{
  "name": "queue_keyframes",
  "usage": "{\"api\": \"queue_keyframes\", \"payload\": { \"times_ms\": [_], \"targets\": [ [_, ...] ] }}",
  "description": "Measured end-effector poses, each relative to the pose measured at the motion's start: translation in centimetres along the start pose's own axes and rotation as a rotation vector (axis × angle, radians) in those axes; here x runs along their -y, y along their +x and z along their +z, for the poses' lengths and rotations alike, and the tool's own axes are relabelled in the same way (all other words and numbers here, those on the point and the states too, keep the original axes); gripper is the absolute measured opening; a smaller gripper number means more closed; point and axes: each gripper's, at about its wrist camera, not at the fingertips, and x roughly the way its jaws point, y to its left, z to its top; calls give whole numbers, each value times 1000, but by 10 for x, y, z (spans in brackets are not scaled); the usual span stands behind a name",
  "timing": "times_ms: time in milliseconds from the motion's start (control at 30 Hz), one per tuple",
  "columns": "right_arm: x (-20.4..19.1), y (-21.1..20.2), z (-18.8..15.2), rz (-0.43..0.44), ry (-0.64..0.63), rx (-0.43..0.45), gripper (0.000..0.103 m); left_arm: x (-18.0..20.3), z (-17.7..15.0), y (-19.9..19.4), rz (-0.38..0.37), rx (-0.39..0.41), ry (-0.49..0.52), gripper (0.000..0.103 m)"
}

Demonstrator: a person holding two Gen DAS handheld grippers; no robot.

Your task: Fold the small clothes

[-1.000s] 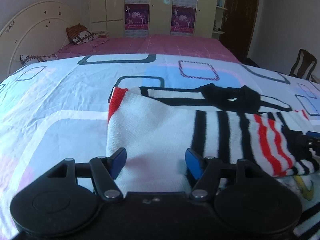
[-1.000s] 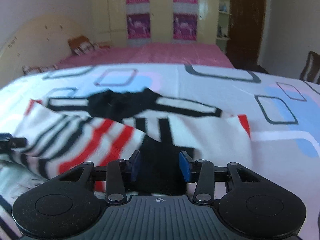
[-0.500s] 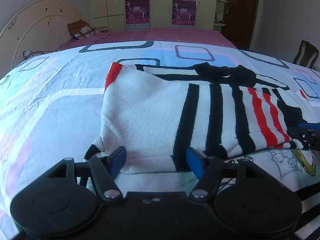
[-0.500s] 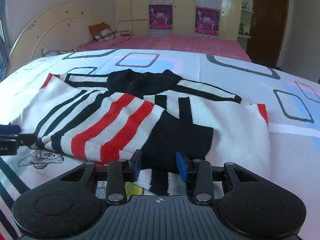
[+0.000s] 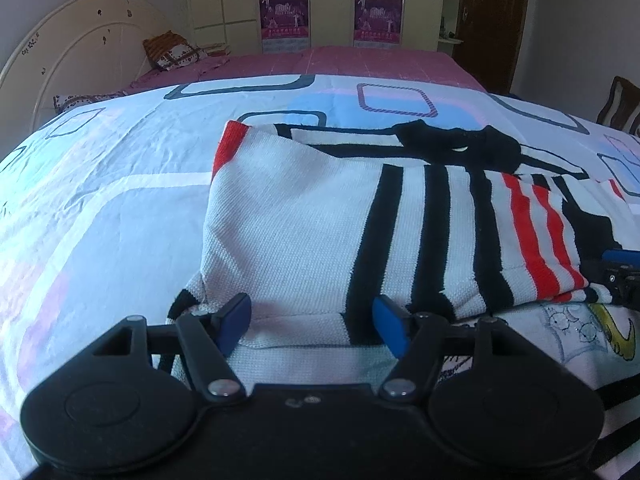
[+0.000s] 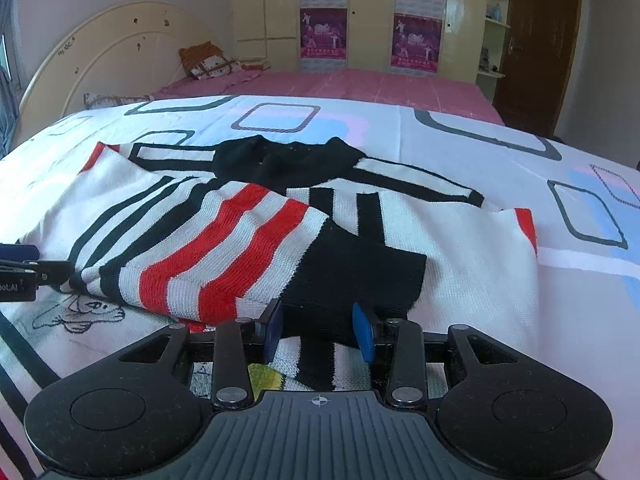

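A white knit sweater [image 5: 304, 216] with black and red stripes lies flat on the bed, its black collar [image 6: 280, 160] on the far side. One striped sleeve [image 6: 224, 256] is folded across the body and ends in a black cuff [image 6: 360, 276]. My left gripper [image 5: 312, 320] is open at the sweater's near folded edge, with cloth lying between the fingers but not pinched. My right gripper [image 6: 319, 332] sits at the cuff. Its jaws are opening, with the cuff's end between the pads. Each gripper shows at the edge of the other's view: right gripper [image 5: 620, 276], left gripper [image 6: 16, 268].
The sweater rests on a white bedsheet [image 5: 100, 200] printed with rounded rectangles. A cloth with a cartoon drawing [image 6: 84, 312] lies under its near edge. Beyond are a pink cover [image 6: 360, 84], a pillow [image 5: 172, 54], a cream headboard [image 5: 80, 48], a wardrobe and a dark door [image 6: 532, 40].
A second ago both grippers held parts of the sweater lifted. The folded side and the sleeve have since come down flat on the body, and both grippers sank with them.
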Motion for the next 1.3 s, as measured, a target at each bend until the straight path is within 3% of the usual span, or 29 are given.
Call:
{"api": "queue_keyframes", "payload": {
  "times_ms": [133, 167, 233, 467, 800, 1300],
  "targets": [
    [-3, -4, 7, -10, -14, -34, 45, 2, 2, -4, 7, -17, 2, 70],
    [-3, -7, 8, -18, -2, -36, 58, 2, 2, -6, 9, -19, 5, 72],
    [-1, -18, 6, -15, 28, -15, 69, 3, 2, -14, 5, -16, 9, 76],
    [-14, -71, -11, -9, 64, 34, 69, 3, -13, -60, -55, 26, 28, 80],
    [-52, -147, -63, 0, 92, 55, 69, -4, -62, -126, -123, 36, 18, 84],
    [-77, -224, -136, -62, 133, 60, 69, -16, -126, -184, -165, 48, 63, 84]
  ]
}}
